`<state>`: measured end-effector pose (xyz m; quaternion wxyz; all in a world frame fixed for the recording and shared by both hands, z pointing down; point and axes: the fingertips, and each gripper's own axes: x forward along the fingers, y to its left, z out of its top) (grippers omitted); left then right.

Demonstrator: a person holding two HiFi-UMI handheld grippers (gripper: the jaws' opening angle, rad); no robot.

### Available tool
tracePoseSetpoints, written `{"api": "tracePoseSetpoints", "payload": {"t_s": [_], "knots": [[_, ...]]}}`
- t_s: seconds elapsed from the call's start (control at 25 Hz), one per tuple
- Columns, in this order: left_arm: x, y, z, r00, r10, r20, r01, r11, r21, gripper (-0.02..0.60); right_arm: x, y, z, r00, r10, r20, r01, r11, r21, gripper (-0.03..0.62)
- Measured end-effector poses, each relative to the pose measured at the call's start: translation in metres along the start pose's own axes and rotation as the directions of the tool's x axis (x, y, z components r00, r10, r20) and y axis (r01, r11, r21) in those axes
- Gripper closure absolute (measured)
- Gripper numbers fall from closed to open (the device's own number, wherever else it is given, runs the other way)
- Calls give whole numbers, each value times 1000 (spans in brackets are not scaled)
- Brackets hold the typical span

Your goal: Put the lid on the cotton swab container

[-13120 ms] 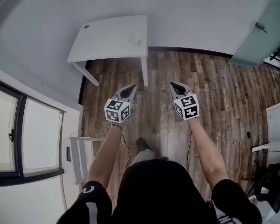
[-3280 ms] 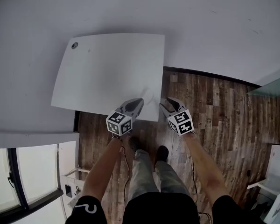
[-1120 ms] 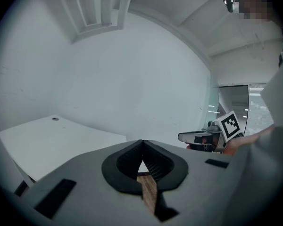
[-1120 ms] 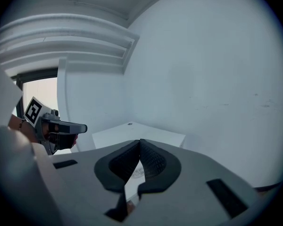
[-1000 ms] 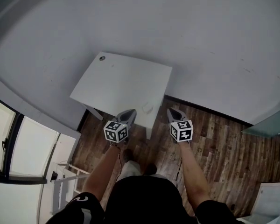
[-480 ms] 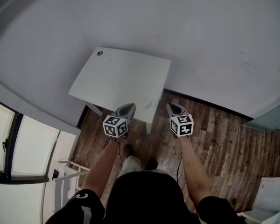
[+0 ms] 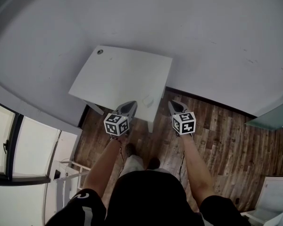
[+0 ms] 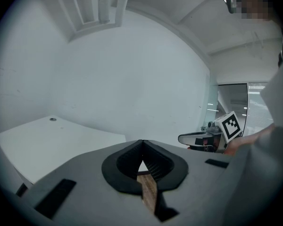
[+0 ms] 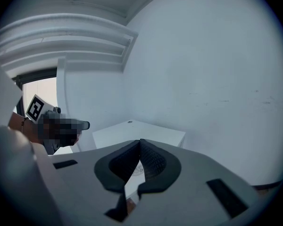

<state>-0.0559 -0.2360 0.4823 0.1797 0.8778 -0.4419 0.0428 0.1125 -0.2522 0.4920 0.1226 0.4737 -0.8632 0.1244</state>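
A small pale cotton swab container point(image 7: 147, 100) stands near the front right corner of the white table point(image 7: 118, 76); I cannot make out its lid. My left gripper point(image 7: 132, 103) hovers just short of the table's near edge, left of the container, jaws shut and empty. My right gripper point(image 7: 171, 102) is held over the floor to the container's right, also shut and empty. In the left gripper view the shut tips point(image 8: 142, 142) point past the table point(image 8: 52, 140), with the right gripper point(image 8: 198, 139) beside them. In the right gripper view the shut tips point(image 9: 140, 141) face the table point(image 9: 146, 128).
The table stands against a plain white wall point(image 7: 179, 32) on a wood plank floor point(image 7: 217, 135). A grommet hole point(image 7: 100, 52) marks its far left corner. A window point(image 7: 9, 145) and a white rack point(image 7: 66, 185) lie to the left, a pale green door point(image 7: 273, 119) at right.
Over the last second both grippers stay shut and almost still before the table's near corner. Compared with about three seconds ago, the table looks smaller and farther off in the head view.
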Motion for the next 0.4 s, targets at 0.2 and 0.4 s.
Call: {"api": "tracePoseSetpoints", "payload": {"t_s": [0.2, 0.4], "knots": [[3, 0, -1, 1000, 0, -3, 0, 1000, 4, 557, 1, -3, -2, 1000, 1, -2, -1, 1000, 3, 582], [7, 0, 1, 1000, -4, -6, 4, 1000, 5, 557, 3, -4, 0, 1000, 5, -6, -5, 1000, 4, 582]]}}
